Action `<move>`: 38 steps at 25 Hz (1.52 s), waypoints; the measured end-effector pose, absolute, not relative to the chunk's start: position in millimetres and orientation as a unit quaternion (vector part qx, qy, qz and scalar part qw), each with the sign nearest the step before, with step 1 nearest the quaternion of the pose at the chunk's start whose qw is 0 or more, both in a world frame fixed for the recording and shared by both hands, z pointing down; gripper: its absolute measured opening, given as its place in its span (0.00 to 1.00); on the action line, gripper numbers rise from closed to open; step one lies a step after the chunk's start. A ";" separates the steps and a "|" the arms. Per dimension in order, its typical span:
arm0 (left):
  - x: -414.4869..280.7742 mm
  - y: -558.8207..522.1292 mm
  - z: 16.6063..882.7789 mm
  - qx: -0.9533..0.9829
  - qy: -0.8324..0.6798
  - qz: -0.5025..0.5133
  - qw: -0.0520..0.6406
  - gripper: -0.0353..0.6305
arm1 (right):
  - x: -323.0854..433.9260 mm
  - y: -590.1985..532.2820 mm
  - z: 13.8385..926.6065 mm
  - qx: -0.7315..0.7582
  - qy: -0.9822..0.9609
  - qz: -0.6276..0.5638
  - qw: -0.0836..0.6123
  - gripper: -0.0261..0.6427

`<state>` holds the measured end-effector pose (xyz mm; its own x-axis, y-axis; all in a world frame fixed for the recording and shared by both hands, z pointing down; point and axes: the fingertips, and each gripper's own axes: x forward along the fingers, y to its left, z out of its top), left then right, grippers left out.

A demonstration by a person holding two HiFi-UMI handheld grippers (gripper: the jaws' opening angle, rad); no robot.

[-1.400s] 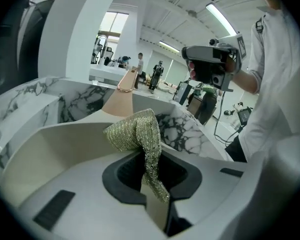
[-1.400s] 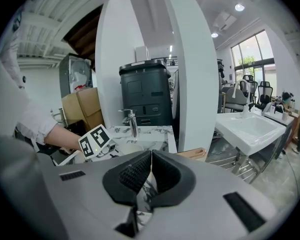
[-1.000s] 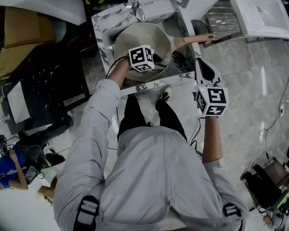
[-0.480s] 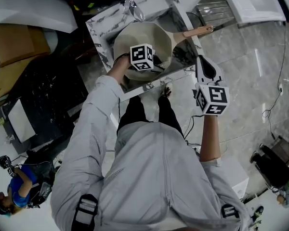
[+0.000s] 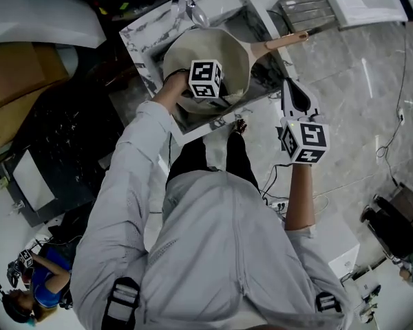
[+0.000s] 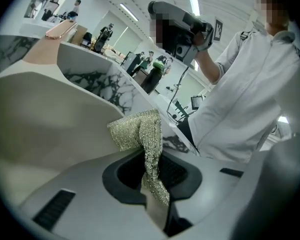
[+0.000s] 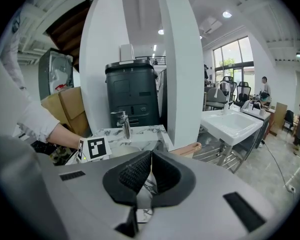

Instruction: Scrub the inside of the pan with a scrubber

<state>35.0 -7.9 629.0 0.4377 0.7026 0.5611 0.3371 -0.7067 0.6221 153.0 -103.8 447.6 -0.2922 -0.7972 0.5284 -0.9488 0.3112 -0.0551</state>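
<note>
The left gripper (image 6: 151,184) has its jaws clamped on the scrubber (image 6: 138,130), a silver mesh cloth that hangs out over the jaws. It is already inside the pan (image 5: 208,45), which sits in the sink (image 5: 148,43); in the left gripper view the pan wall rises at 9 o'clock, just beside the mesh. The pan handle (image 5: 283,44) points to 2 o'clock in the head view. The right gripper (image 5: 288,84), jaws together on nothing, waits at 4 o'clock from the pan, below the handle and not touching it. It is the nearer one if the pan needs steadying.

metal-mesh scrubber (image 6: 140,134), matt pan (image 5: 220,47), wood hdl (image 5: 282,43)
</note>
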 end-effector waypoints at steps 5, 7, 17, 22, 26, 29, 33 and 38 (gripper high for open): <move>15.8 5.1 631.5 0.787 0.353 0.445 0.239 0.14 | 145.3 -113.1 452.1 0.553 -0.786 0.185 0.206 0.09; 7.9 9.3 633.5 0.775 0.364 0.457 0.241 0.14 | 141.9 -116.2 451.9 0.551 -0.787 0.185 0.206 0.09; -25.0 18.1 640.2 0.717 0.392 0.518 0.251 0.14 | 134.6 -120.7 454.5 0.545 -0.790 0.184 0.212 0.09; -52.3 18.2 652.8 0.669 0.390 0.580 0.253 0.14 | 137.0 -121.2 455.8 0.547 -0.788 0.186 0.212 0.09; -66.1 17.1 655.8 0.645 0.383 0.611 0.251 0.14 | 138.2 -121.9 455.3 0.549 -0.787 0.185 0.210 0.09; -77.5 15.8 655.3 0.626 0.384 0.635 0.240 0.14 | 137.0 -121.4 454.5 0.548 -0.788 0.185 0.209 0.09; -95.1 9.7 660.2 0.598 0.380 0.673 0.214 0.14 | 136.3 -119.1 455.0 0.547 -0.789 0.185 0.209 0.09; -110.1 -0.7 668.7 0.581 0.351 0.707 0.199 0.14 | 134.6 -116.2 453.5 0.545 -0.791 0.184 0.210 0.09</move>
<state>-110.1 -0.7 668.7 -0.2455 0.6896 0.6813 0.1256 -0.6743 0.7277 134.6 -116.2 453.5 -0.3191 -0.7842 0.5322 -0.9386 0.3391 -0.0632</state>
